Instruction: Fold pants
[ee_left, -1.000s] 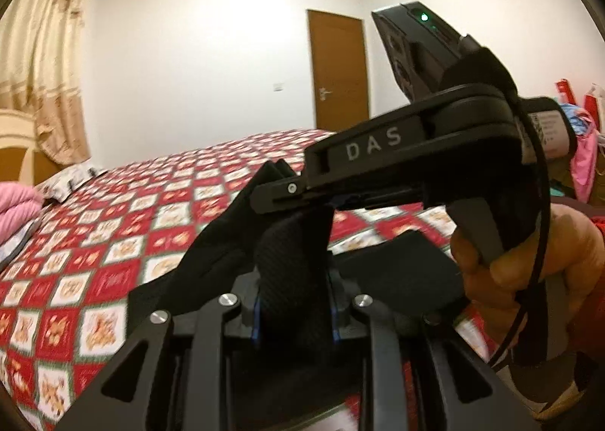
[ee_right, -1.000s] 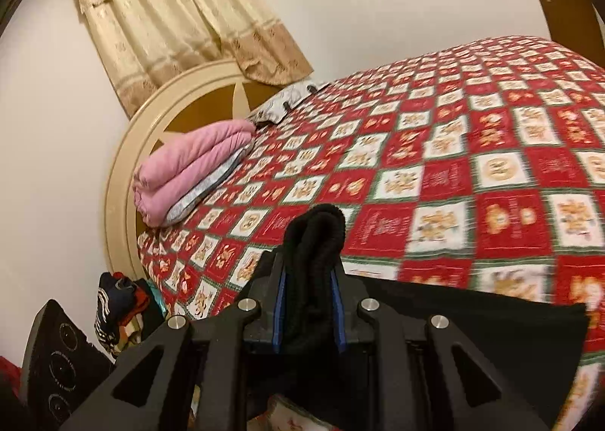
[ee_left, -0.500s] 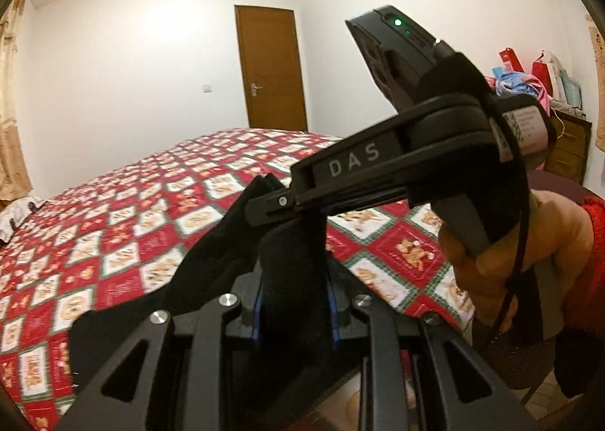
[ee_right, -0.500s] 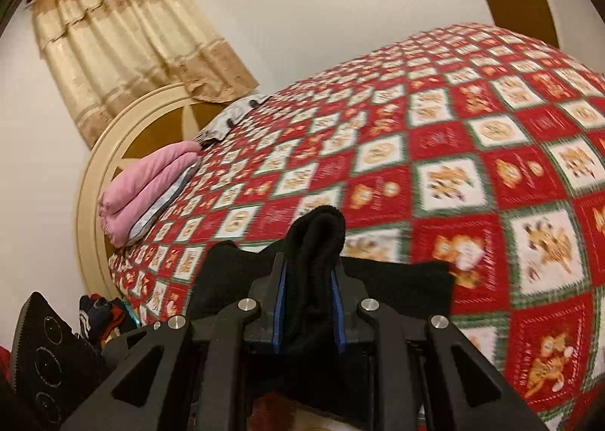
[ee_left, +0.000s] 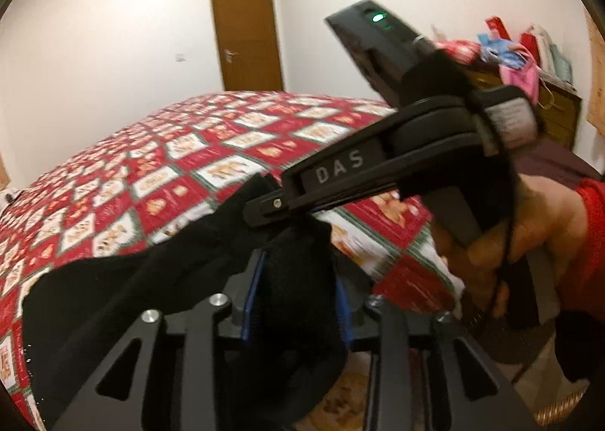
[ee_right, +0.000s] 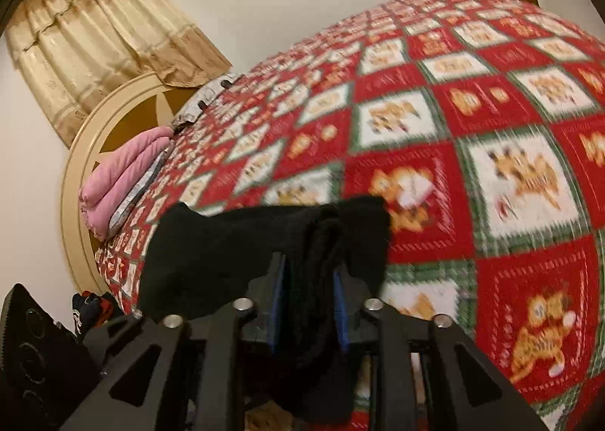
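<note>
Both grippers clamp bunches of the same black knit fabric pants [ee_left: 124, 291], held above the red-and-white checkered quilted bedspread [ee_left: 159, 173].

Left gripper [ee_left: 297, 287]: jaws nearly closed on a thick wad of cloth; the rest trails off to its left, onto the bed.

Right gripper [ee_right: 308, 302]: same, nearly closed on a bunched edge, with a flap [ee_right: 211, 253] of the pants spread to its left (frame is motion-blurred).

Key relation: the two grip points sit close together, the right device just ahead of the left, so the garment's long axis runs left, away from both.
</note>
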{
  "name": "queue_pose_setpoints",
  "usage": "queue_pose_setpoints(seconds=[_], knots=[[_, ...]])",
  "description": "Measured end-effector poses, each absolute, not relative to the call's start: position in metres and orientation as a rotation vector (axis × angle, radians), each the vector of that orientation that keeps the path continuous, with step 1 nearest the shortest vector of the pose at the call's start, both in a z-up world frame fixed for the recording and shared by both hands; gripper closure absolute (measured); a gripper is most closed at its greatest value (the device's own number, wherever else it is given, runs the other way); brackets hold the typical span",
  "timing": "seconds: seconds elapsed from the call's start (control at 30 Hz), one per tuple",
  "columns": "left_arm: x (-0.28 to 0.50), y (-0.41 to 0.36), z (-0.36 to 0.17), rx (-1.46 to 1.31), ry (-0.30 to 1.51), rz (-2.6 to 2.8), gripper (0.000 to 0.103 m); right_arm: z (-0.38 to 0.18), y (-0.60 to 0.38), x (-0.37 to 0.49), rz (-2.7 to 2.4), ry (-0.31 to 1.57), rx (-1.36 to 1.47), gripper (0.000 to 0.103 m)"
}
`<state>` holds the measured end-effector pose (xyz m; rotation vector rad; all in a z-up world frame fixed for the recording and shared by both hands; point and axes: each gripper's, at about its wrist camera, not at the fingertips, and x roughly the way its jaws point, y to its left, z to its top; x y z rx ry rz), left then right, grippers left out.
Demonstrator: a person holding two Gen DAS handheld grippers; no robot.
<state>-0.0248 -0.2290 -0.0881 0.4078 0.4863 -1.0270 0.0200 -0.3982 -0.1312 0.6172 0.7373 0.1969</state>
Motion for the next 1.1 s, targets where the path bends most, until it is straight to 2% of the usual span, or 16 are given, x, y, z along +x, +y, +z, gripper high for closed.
queue_pose_setpoints(seconds=[0.03,0.13,0.23,0.33,0.37,0.4,0.47,0.63,0.67,0.7,0.87,0.97,1.1], knots=[[-0.027,-0.228,-0.088,0.419,0.486,-1.041,0.050,-0.132,-0.403,0.015,0.191,0.736,0.633,0.072],[-0.035,-0.215,-0.080,0.442,0.478,-1.080,0.034,-0.127,-0.419,-0.009,0.094,0.709,0.636,0.071],[-0.026,-0.188,-0.063,0.413,0.450,-1.041,0.026,-0.118,-0.424,-0.029,-0.016,0.708,0.558,0.071],[0.000,-0.155,-0.045,0.360,0.435,-0.944,0.025,-0.108,-0.422,-0.035,0.032,0.679,0.607,0.071],[0.015,-0.144,-0.039,0.353,0.416,-0.870,0.025,-0.106,-0.422,-0.032,0.050,0.668,0.627,0.067],[0.026,-0.137,-0.036,0.352,0.405,-0.815,0.025,-0.103,-0.420,-0.026,0.062,0.655,0.650,0.050],[0.053,-0.126,-0.033,0.351,0.411,-0.696,0.025,-0.102,-0.417,-0.011,0.050,0.643,0.669,0.026],[0.115,-0.113,-0.056,0.401,0.527,-0.494,0.025,-0.117,-0.402,0.023,0.071,0.717,0.682,0.026],[0.123,-0.110,-0.063,0.402,0.556,-0.490,0.025,-0.121,-0.392,0.029,0.055,0.748,0.630,0.032],[0.131,-0.108,-0.071,0.395,0.588,-0.493,0.025,-0.123,-0.385,0.033,0.050,0.766,0.589,0.050],[0.162,-0.106,-0.105,0.274,0.761,-0.513,0.024,-0.110,-0.365,0.042,0.012,0.770,0.419,0.075],[0.167,-0.097,-0.110,0.155,0.809,-0.505,0.022,-0.089,-0.365,0.034,0.038,0.663,0.358,0.078],[0.161,-0.087,-0.112,0.078,0.799,-0.423,0.035,-0.081,-0.365,0.030,0.027,0.570,0.302,0.078]])
